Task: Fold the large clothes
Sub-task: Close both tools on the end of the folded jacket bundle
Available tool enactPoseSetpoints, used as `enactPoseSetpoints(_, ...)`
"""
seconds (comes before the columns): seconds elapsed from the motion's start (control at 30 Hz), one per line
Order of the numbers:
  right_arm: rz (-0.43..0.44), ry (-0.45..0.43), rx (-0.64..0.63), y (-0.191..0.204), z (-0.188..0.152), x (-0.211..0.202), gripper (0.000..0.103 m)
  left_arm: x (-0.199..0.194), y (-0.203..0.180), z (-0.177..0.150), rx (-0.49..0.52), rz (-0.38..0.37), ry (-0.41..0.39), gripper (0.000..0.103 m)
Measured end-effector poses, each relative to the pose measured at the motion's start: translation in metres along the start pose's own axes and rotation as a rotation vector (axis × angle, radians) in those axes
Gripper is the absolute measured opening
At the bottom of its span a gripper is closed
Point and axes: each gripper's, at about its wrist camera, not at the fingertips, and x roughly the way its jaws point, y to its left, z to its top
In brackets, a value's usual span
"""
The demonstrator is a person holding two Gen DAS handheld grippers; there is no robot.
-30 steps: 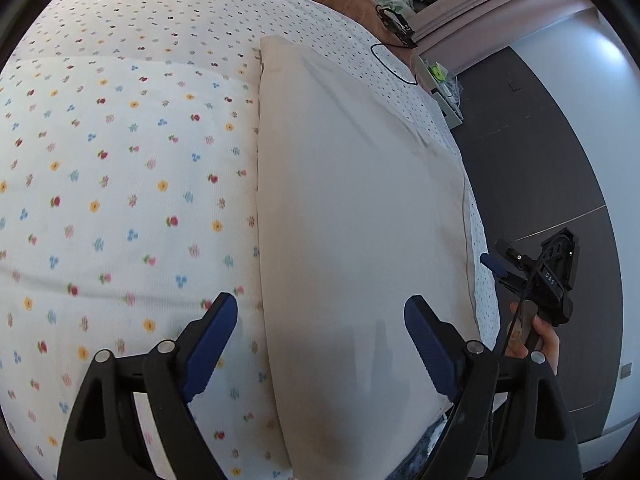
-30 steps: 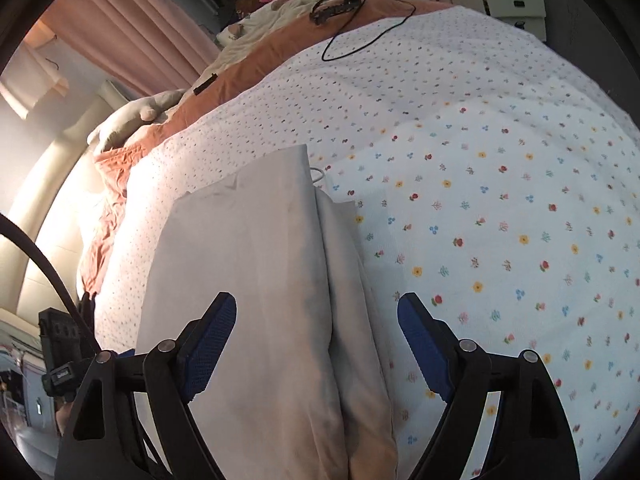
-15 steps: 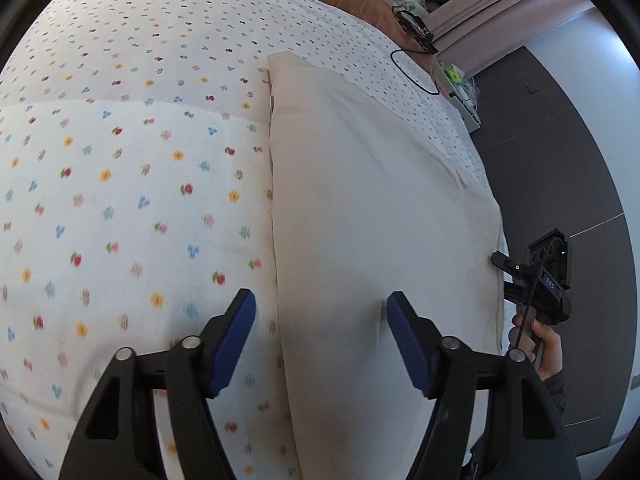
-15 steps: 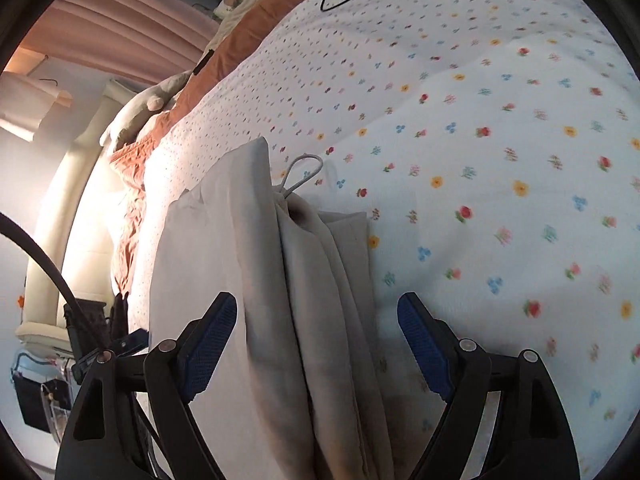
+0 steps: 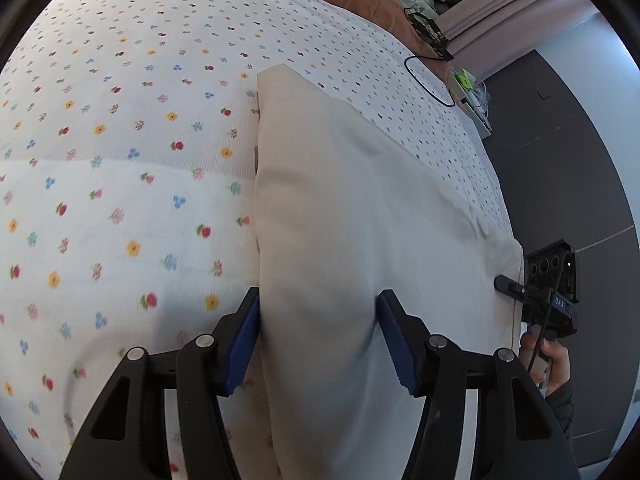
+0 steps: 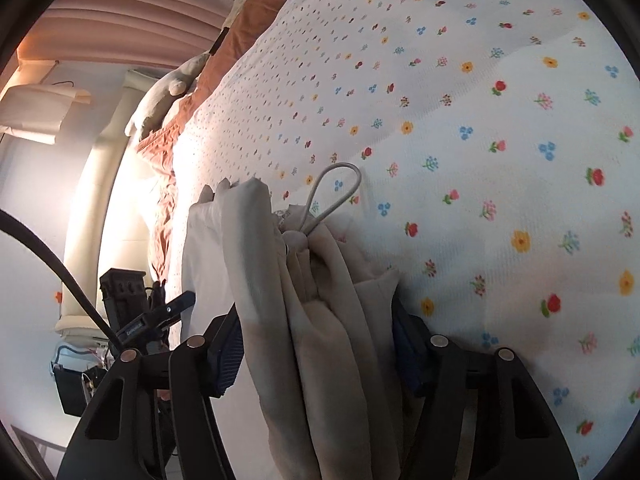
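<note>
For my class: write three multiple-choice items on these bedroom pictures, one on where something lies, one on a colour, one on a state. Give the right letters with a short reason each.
1. Where does the beige garment lie?
A. on the flowered bedspread
B. on the floor
C. on a chair

2. What colour are the pads of the left tool?
A. red
B. blue
C. green

3. How does the cloth sit in the right tool?
A. flat, one layer
B. bunched in folds between the jaws
C. no cloth there

Answers:
1 A: flowered bedspread shows all around the garment.
2 B: both pads look dark blue.
3 B: several gathered layers and a cord loop rise between the jaws, which have just been closing.
</note>
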Motion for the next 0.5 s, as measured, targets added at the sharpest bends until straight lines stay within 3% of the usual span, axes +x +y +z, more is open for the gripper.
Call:
enactPoseSetpoints(0.1,-0.02,-0.001,-0.003,0.002,0.002,0.009,0.049,0.003,-0.002,0.004,0.011,0.022,-0.005,0.057)
enactPoseSetpoints(0.23,-0.057,-0.003,-0.02,0.012,-0.003,0.014,0.025,0.005,-0.006,0.007,0.023,0.065,-0.002,0.052)
enactPoseSetpoints(0.33,-0.093,-0.023,-0.043,0.024,-0.007,0.012,0.02,0.004,-0.017,0.009,0.065,0.125,0.01,0.045)
enactPoseSetpoints(0.5,-0.139,-0.073,-0.083,0.053,-0.017,0.01,0.016,-0.005,-0.028,0.008,0.098,0.153,-0.003,0.029)
